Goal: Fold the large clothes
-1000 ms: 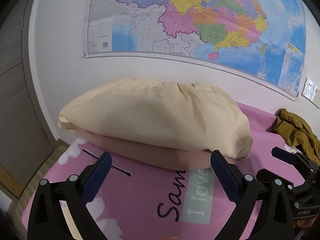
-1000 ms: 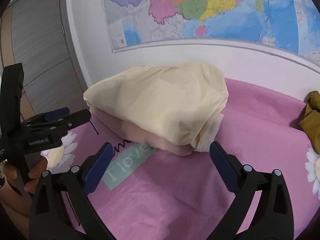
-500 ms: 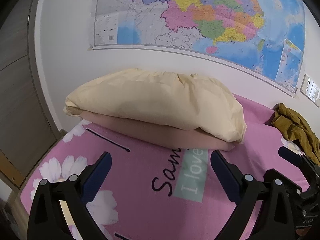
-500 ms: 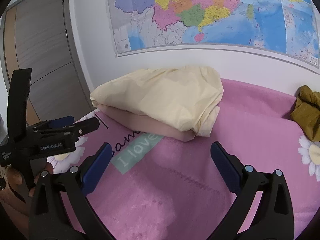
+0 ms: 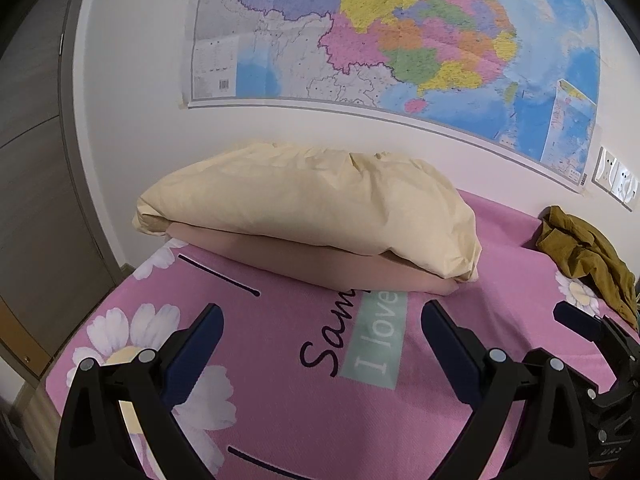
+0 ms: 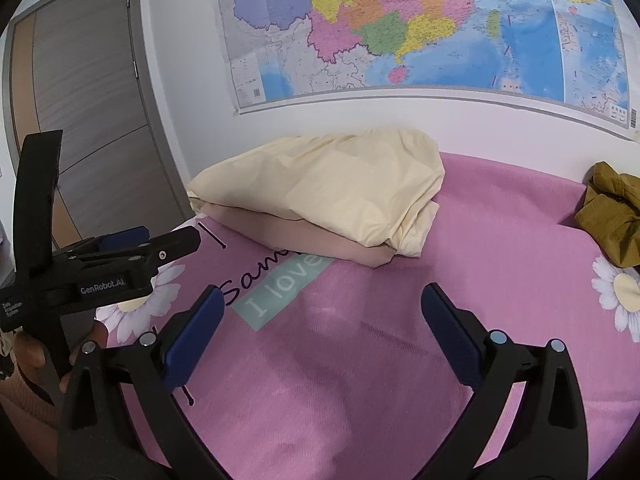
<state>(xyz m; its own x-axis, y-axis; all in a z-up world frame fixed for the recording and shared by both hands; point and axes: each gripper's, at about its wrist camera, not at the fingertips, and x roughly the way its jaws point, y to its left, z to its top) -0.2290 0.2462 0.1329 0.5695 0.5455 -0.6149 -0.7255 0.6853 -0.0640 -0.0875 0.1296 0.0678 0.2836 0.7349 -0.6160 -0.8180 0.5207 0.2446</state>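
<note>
A folded cream garment (image 5: pixel 312 204) lies on top of a folded tan one (image 5: pixel 320 262), stacked at the back of the pink bedspread (image 5: pixel 288 400) near the wall. In the right wrist view the same cream garment (image 6: pixel 340 184) rests on the tan one (image 6: pixel 316 238). My left gripper (image 5: pixel 322 320) is open and empty, well short of the stack. My right gripper (image 6: pixel 322 300) is also open and empty, over bare bedspread (image 6: pixel 400 360). A crumpled olive garment (image 5: pixel 584 248) sits at the right by the wall, also the olive garment (image 6: pixel 612 208) in the right wrist view.
A large map (image 5: pixel 400 32) hangs on the white wall behind the bed. A wooden door (image 6: pixel 84 120) stands to the left, past the bed's left edge. A wall socket (image 5: pixel 616 178) is at the far right. A hand (image 6: pixel 36 356) holds the left gripper's handle.
Both grippers have drawn back from the folded stack, which now looks smaller and farther away. Both stay open; the stack has not moved.
</note>
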